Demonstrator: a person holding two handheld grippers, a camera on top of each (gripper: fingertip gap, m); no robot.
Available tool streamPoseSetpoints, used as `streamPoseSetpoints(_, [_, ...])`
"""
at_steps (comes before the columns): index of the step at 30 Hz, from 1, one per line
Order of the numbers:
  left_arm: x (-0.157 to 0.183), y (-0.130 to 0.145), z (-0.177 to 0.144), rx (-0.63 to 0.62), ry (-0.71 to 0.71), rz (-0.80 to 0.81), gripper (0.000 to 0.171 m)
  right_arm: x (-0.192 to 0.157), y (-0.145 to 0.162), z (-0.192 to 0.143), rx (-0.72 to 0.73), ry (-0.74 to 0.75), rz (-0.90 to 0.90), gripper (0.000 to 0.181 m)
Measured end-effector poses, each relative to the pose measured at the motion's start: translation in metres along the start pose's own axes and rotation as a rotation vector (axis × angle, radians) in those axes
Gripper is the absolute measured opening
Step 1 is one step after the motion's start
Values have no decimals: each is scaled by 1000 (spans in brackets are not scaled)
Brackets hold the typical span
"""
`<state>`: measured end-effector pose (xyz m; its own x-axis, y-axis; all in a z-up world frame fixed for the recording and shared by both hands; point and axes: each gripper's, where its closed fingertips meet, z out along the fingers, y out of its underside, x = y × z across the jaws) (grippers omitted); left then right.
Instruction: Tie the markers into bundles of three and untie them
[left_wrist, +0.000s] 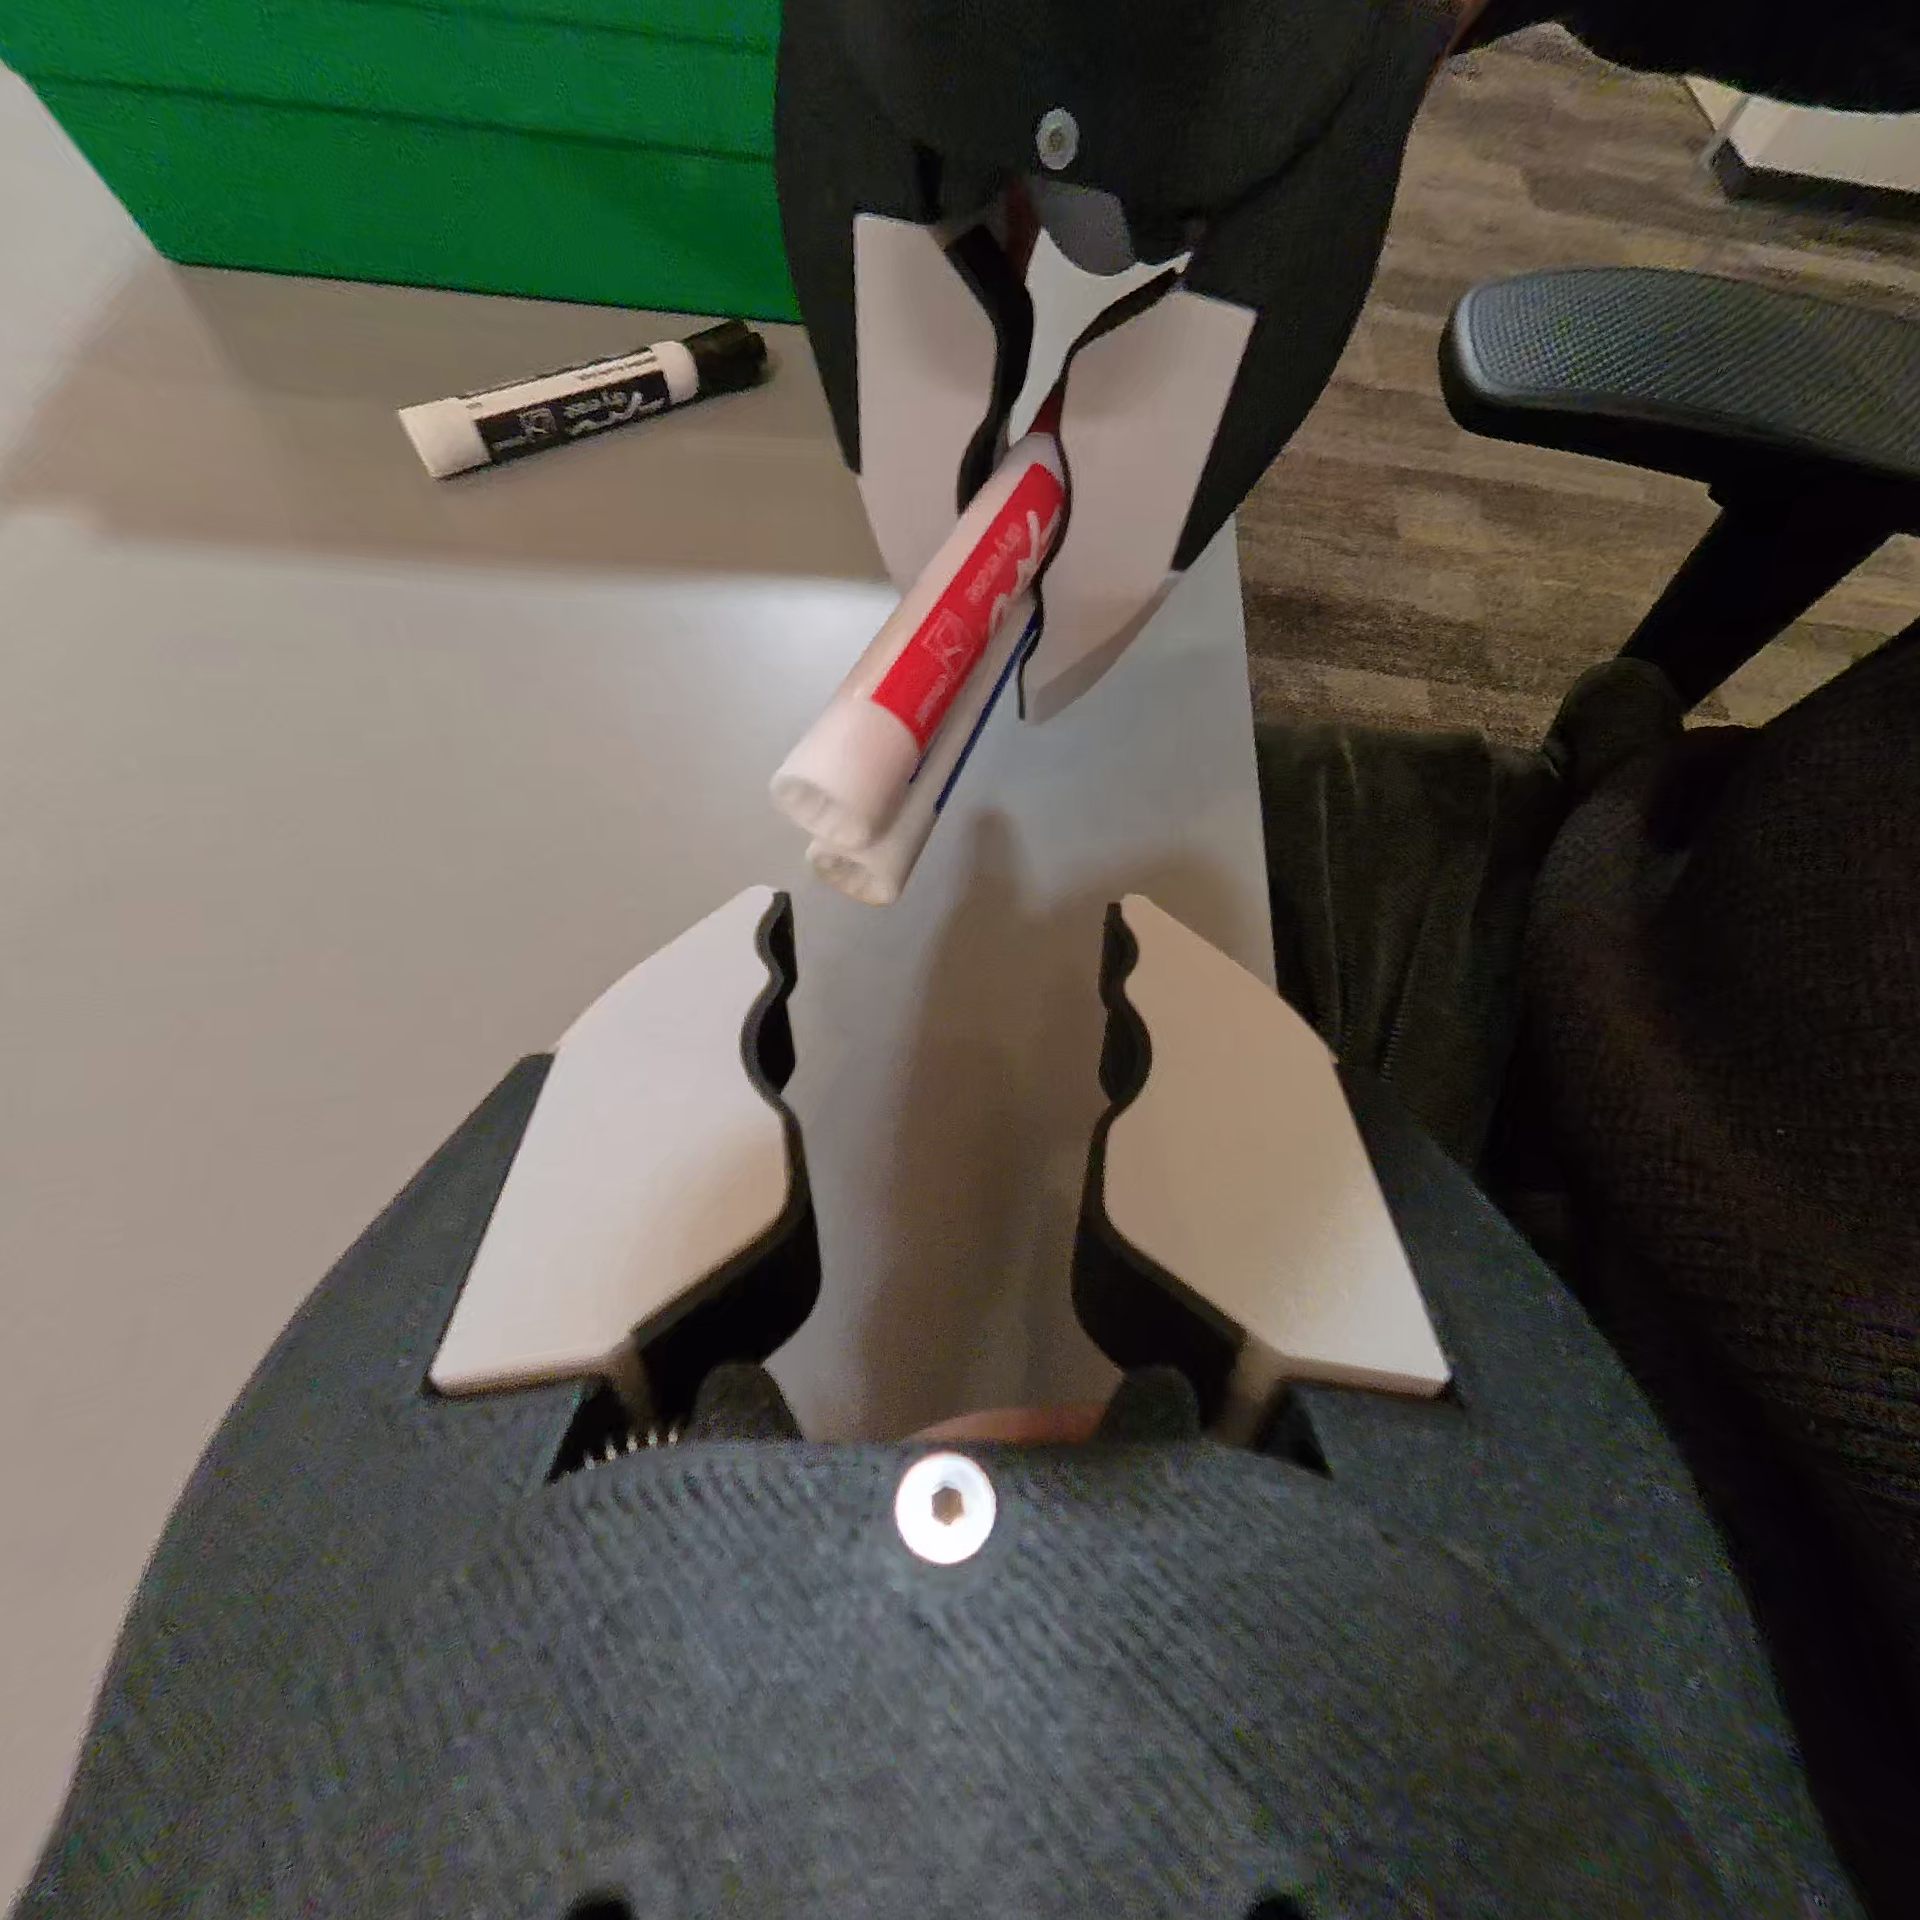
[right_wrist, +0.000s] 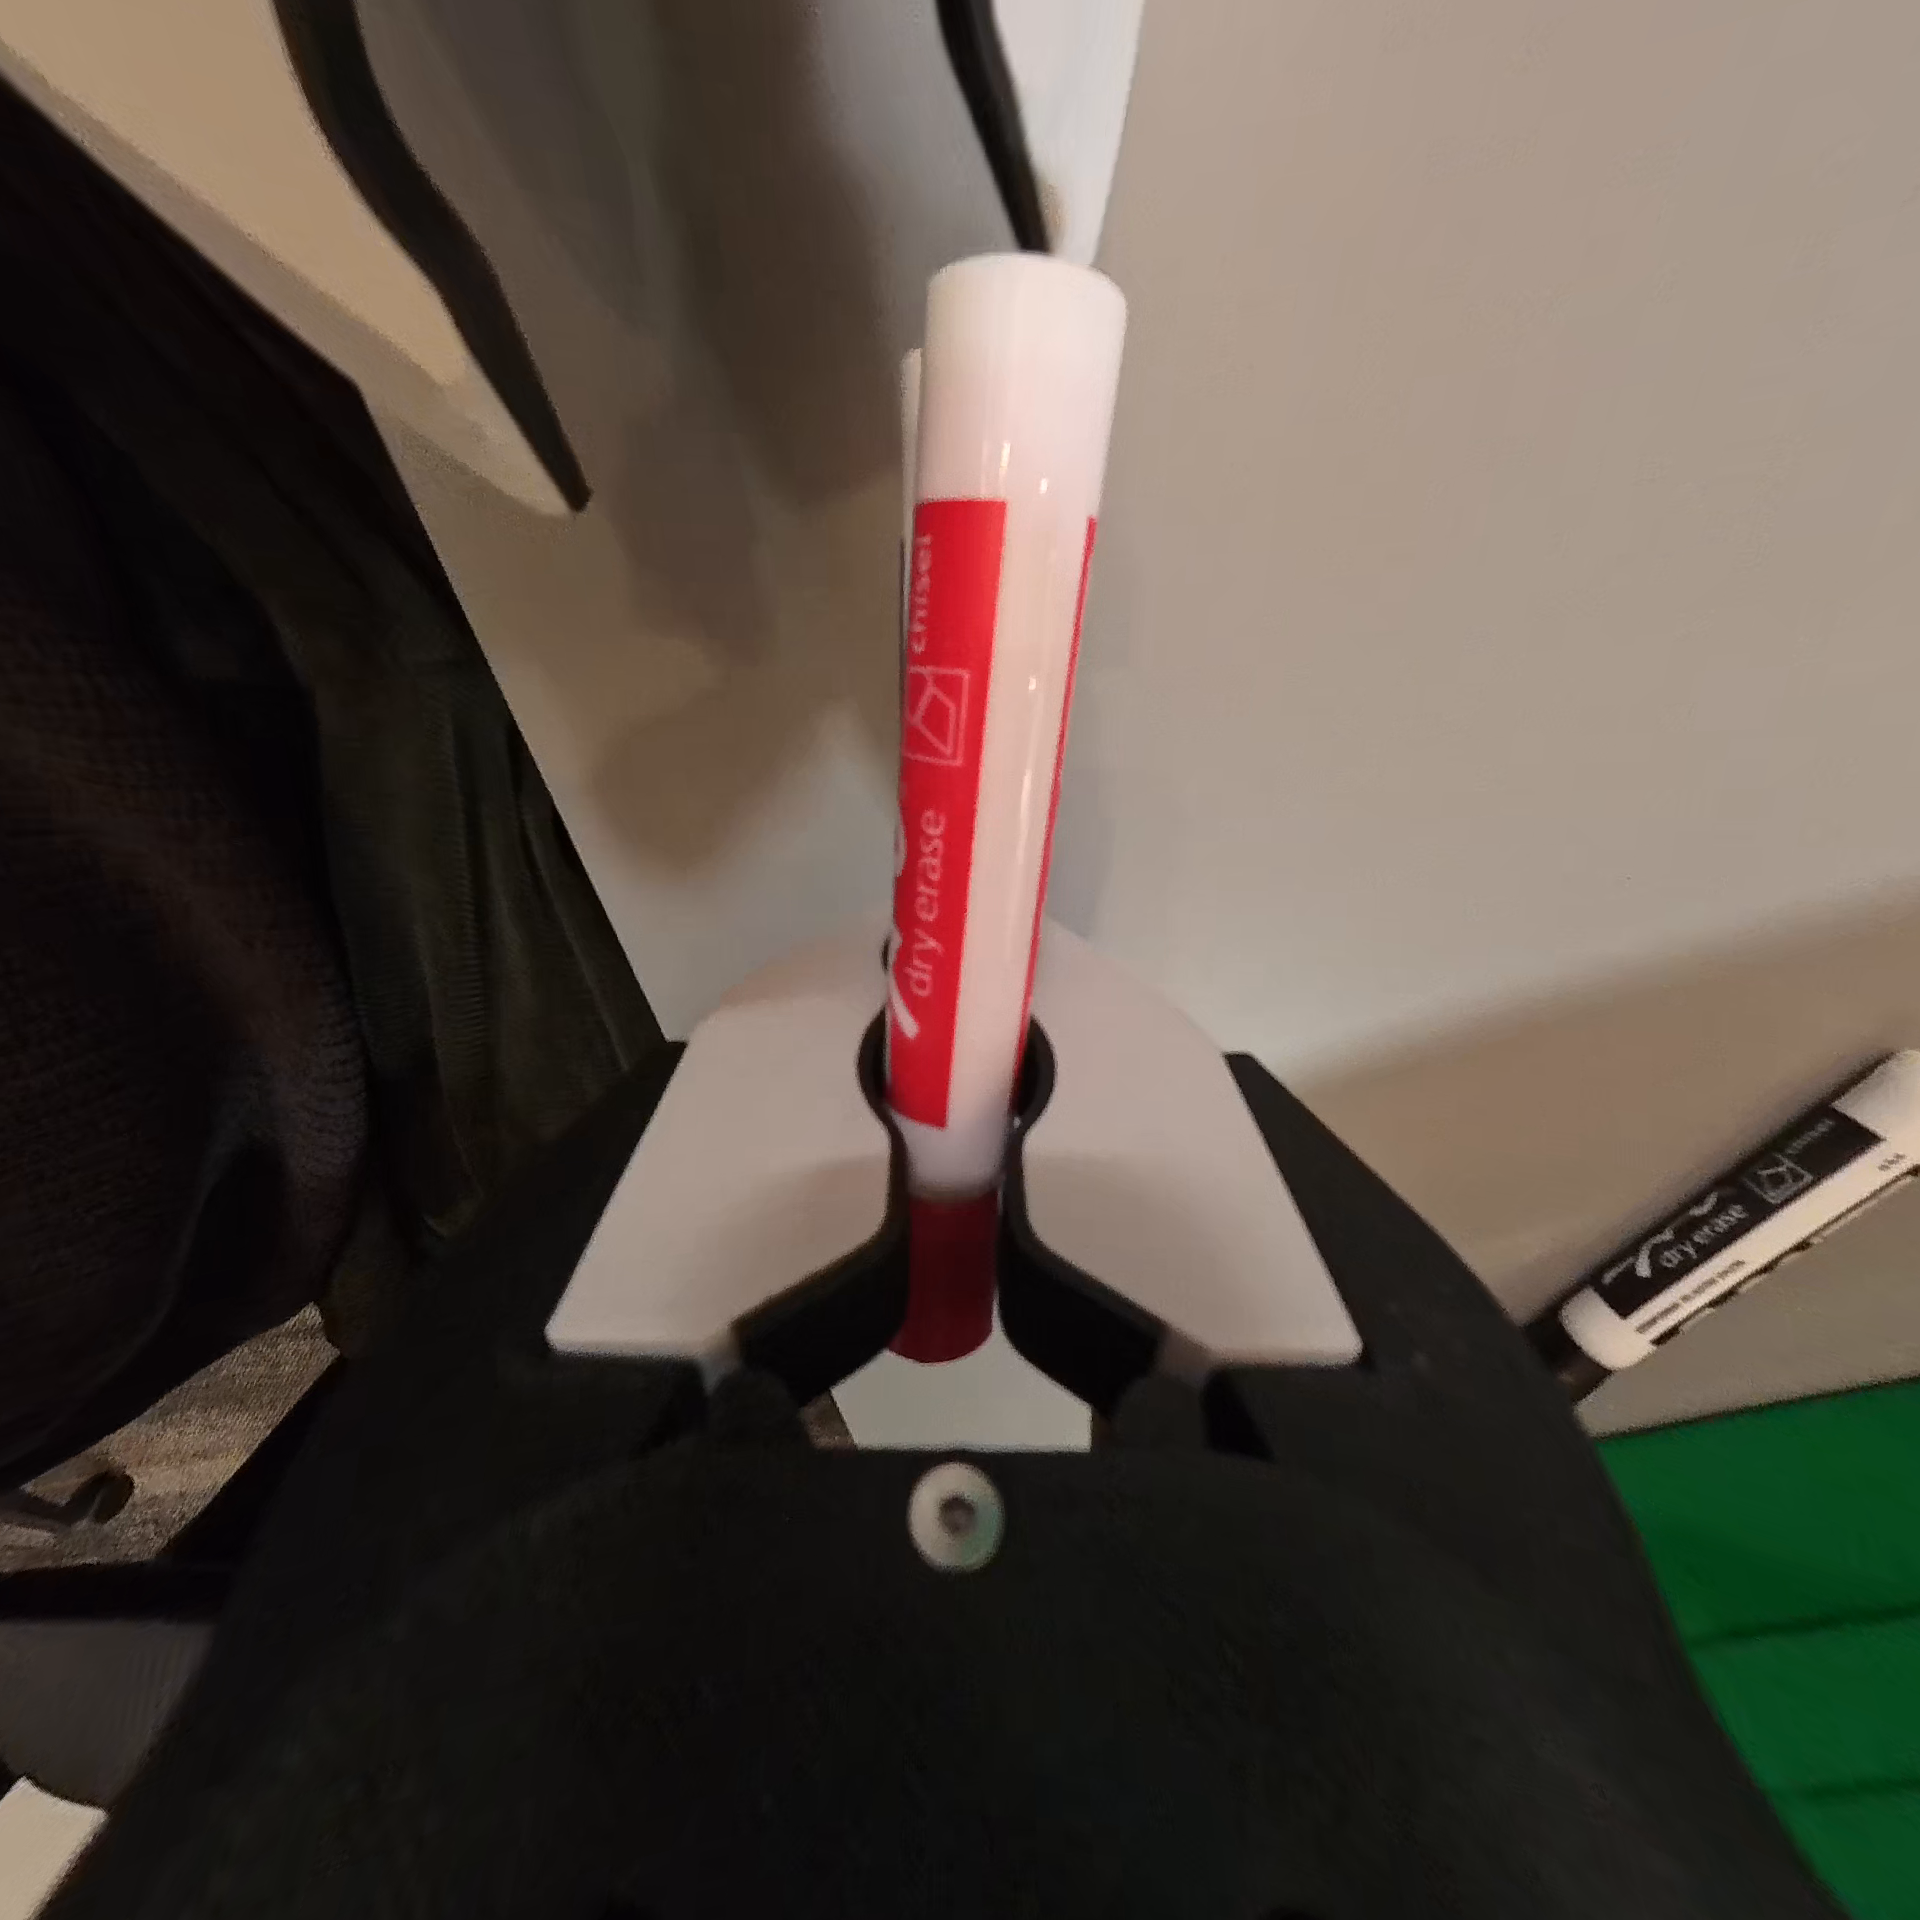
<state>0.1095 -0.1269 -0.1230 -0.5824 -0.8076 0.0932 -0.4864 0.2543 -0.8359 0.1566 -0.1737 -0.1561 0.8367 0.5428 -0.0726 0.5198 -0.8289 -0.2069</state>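
The right gripper (right_wrist: 951, 1081) clamps the red marker (right_wrist: 997, 727) and a second one near their caps; the left gripper (left_wrist: 945, 997) gapes empty just below; light, stiff, slick barrels, best gripped mid-length; black marker (left_wrist: 582, 400) lies far left.

I'm seeing the blue marker (left_wrist: 940, 774) mostly hiding beneath the red marker (left_wrist: 961, 613); the black marker (right_wrist: 1756, 1195) is running off frame.

Soft indoor light, slight motion blur
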Motion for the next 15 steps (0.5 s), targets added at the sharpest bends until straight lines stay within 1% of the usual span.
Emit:
streamPoseSetpoints(6, [-7,-21,-6,116,-55,1,58,-7,-1,-1,-12,-20,-16,14])
streamPoseSetpoints(8, [-4,-22,-4,112,-58,20,58,-10,-2,0,-15,-26,-24,14])
streamPoseSetpoints(12, [1,-15,5,63,-65,56,57,-15,-6,2,-15,-31,-38,14])
streamPoseSetpoints(14, [2,-15,7,55,-74,66,53,-16,-7,1,-15,-29,-43,14])
streamPoseSetpoints(15, [1,-16,7,59,-82,71,47,-16,-7,1,-14,-29,-43,14])
